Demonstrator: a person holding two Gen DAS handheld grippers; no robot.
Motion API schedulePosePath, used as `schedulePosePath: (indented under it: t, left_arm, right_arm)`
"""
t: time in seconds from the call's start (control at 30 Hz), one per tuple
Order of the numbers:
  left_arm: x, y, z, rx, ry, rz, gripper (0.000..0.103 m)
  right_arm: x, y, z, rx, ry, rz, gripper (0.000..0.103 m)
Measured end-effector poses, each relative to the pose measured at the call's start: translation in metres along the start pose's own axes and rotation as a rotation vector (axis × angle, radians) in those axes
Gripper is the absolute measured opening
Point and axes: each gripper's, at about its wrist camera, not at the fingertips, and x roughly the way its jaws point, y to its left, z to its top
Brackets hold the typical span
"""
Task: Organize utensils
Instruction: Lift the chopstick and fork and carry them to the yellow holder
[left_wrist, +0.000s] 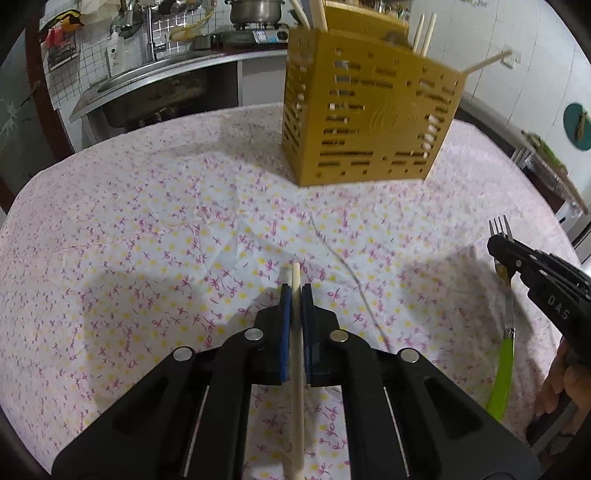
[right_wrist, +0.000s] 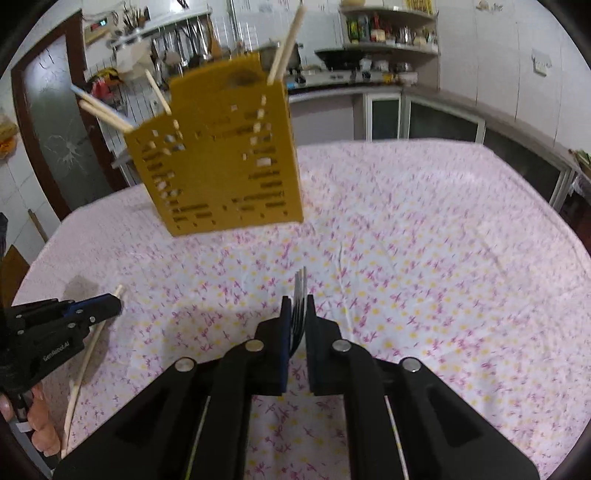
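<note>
A yellow slotted utensil holder (left_wrist: 365, 110) stands on the far side of the table, with several pale chopsticks sticking out of its top; it also shows in the right wrist view (right_wrist: 218, 162). My left gripper (left_wrist: 296, 295) is shut on a pale chopstick (left_wrist: 296, 369) and holds it above the cloth. In the right wrist view this gripper (right_wrist: 110, 304) and its chopstick (right_wrist: 83, 373) show at the left. My right gripper (right_wrist: 298, 306) is shut on a fork (right_wrist: 299, 306). In the left wrist view the fork (left_wrist: 502, 347) has steel tines and a green handle.
The table (left_wrist: 147, 206) wears a white cloth with pink and yellow flowers. Behind it are a steel sink (left_wrist: 147, 88), a pot on a stove (left_wrist: 255, 11) and kitchen counters with shelves (right_wrist: 391, 48).
</note>
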Motion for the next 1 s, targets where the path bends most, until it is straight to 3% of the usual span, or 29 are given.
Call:
schedulePosePath:
  t: [0.1, 0.23, 0.6, 1.0]
  left_arm:
    - [-0.016, 0.002, 0.004, -0.008, -0.053, -0.029, 0.004]
    - [-0.038, 0.003, 0.008, -0.018, -0.128, -0.069, 0.004]
    - [-0.086, 0.000, 0.016, -0.043, -0.258, -0.114, 0.004]
    - [-0.129, -0.010, 0.038, 0.012, -0.390, -0.127, 0.004]
  right_arm:
    - [-0.014, -0.003, 0.005, 0.011, -0.065, 0.038, 0.004]
    - [-0.037, -0.001, 0.010, -0.021, -0.172, 0.026, 0.003]
    - [-0.082, -0.007, 0.017, -0.011, -0.333, 0.061, 0.003]
    - [-0.111, -0.001, 0.035, -0.167, -0.409, -0.008, 0.002]
